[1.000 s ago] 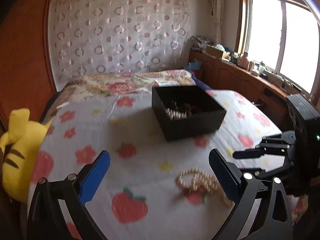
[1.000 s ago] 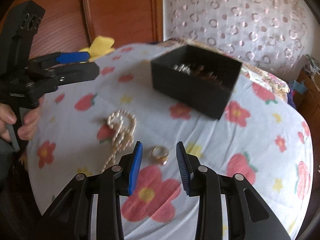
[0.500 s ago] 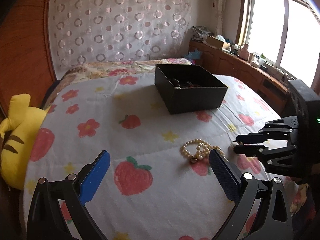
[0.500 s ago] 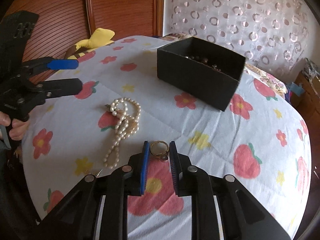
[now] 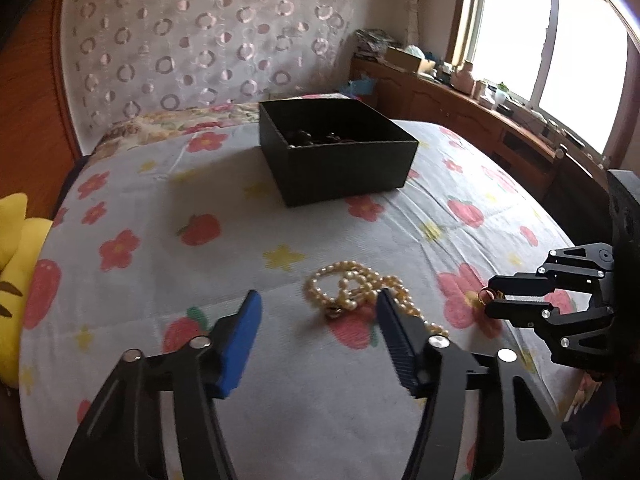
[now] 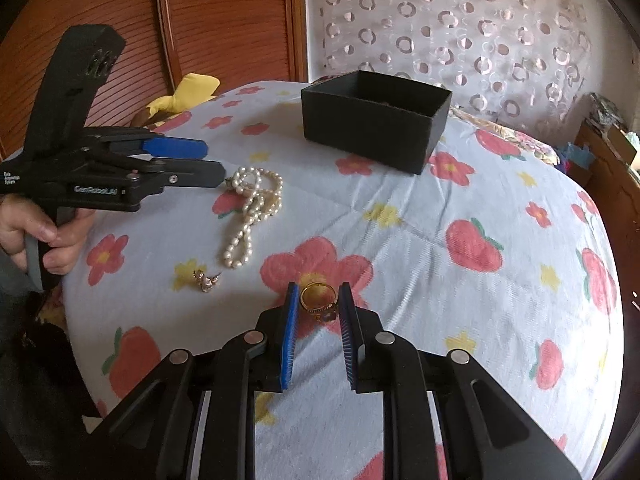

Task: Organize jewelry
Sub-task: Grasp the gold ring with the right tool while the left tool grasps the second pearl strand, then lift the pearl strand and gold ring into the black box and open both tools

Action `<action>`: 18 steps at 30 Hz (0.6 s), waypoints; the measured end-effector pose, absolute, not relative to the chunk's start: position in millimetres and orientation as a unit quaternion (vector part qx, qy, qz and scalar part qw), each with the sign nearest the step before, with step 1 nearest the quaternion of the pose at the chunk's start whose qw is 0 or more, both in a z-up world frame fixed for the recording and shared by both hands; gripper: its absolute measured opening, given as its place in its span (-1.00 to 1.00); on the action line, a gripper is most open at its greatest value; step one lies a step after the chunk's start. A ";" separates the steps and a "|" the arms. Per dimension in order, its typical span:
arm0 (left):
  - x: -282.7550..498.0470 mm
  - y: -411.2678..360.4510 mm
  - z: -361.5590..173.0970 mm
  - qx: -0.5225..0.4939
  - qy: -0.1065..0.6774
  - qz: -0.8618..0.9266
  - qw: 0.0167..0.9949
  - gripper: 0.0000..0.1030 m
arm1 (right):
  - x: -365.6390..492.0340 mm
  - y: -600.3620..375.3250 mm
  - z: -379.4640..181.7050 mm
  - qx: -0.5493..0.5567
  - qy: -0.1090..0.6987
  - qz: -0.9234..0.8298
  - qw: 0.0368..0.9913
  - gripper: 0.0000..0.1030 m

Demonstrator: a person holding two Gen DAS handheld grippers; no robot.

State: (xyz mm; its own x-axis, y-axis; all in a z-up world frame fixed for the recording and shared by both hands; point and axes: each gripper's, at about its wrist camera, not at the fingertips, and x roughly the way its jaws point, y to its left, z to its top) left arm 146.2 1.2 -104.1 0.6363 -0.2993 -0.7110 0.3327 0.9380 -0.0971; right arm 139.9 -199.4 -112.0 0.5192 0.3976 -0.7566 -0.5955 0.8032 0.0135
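A gold ring (image 6: 318,300) with a dark stone sits between the blue pads of my right gripper (image 6: 319,300), which is shut on it just above the bedspread; the ring also shows in the left wrist view (image 5: 485,295). A pearl necklace (image 5: 352,288) lies coiled on the bedspread, also seen in the right wrist view (image 6: 252,212). My left gripper (image 5: 318,306) is open, its fingers to either side of the necklace's near end. A small pearl earring (image 6: 206,279) lies near the necklace's end. A black open box (image 5: 336,156) holding dark jewelry stands further back.
The floral bedspread (image 5: 180,200) covers the bed. A yellow plush toy (image 5: 16,248) lies at the left edge by the wooden headboard (image 6: 224,20). A wooden cabinet (image 5: 460,104) with clutter runs under the window on the right.
My right gripper has lifted slightly with the ring between its pads. My left gripper has moved forward over the necklace and its fingers have narrowed.
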 end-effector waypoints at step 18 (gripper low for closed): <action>168.3 -22.0 -106.9 0.031 0.410 -0.201 0.889 -0.91 | 142.7 -204.1 -112.7 -0.101 0.395 0.286 0.867 -0.57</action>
